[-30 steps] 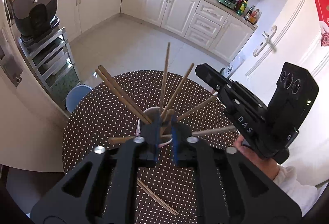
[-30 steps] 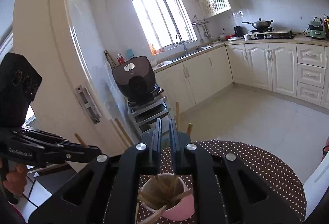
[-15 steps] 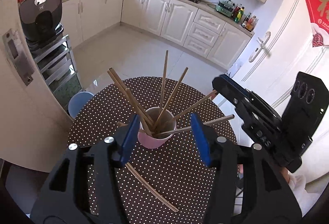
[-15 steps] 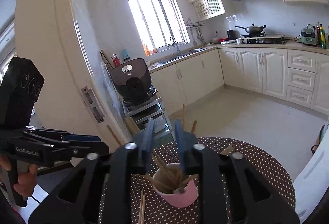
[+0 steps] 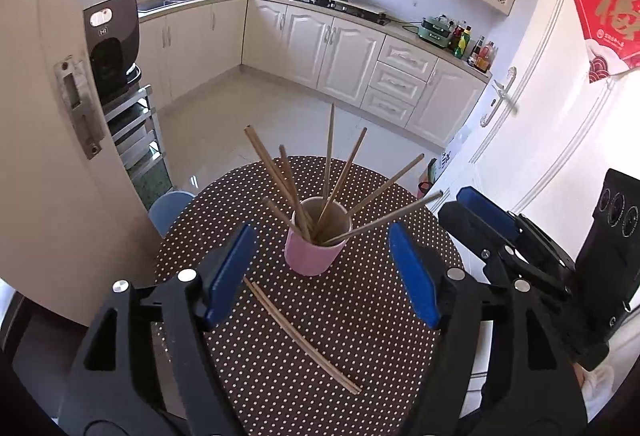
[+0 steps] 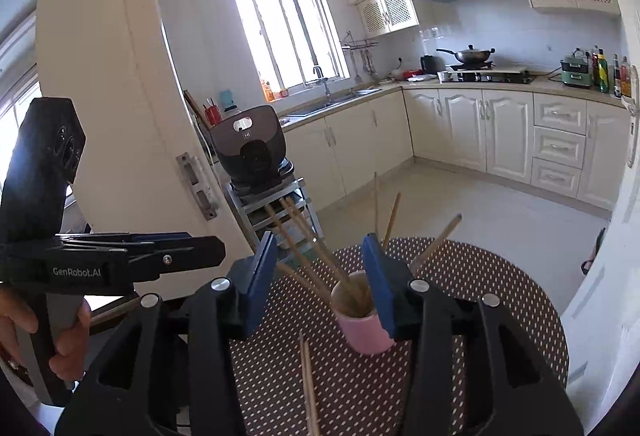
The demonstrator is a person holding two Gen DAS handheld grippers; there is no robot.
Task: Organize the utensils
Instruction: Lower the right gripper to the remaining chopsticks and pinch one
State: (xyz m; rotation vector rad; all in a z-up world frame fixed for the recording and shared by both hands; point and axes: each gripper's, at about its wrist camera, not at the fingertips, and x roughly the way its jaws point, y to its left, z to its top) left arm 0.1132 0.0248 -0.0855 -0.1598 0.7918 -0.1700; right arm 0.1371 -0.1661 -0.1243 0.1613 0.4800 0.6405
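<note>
A pink cup (image 5: pixel 316 256) stands on the round dotted table (image 5: pixel 380 324) with several wooden chopsticks (image 5: pixel 329 155) fanning out of it. Two loose chopsticks (image 5: pixel 300 336) lie on the table in front of the cup. My left gripper (image 5: pixel 320 272) is open and empty, held above and in front of the cup. My right gripper (image 6: pixel 320 280) is open and empty, its jaws framing the cup (image 6: pixel 366 332); it also shows at the right of the left wrist view (image 5: pixel 500 232). The loose chopsticks (image 6: pixel 308 384) also show in the right wrist view.
The table stands in a doorway to a kitchen, between a door frame (image 5: pixel 76 107) on the left and a white door (image 5: pixel 552 115) on the right. A blue stool (image 5: pixel 170 205) sits beyond the table's left edge. A metal rack with an appliance (image 6: pixel 256 171) stands behind.
Both grippers have opened from shut and pulled back and up from the cup. One more chopstick now stands in the cup after the left gripper let go.
</note>
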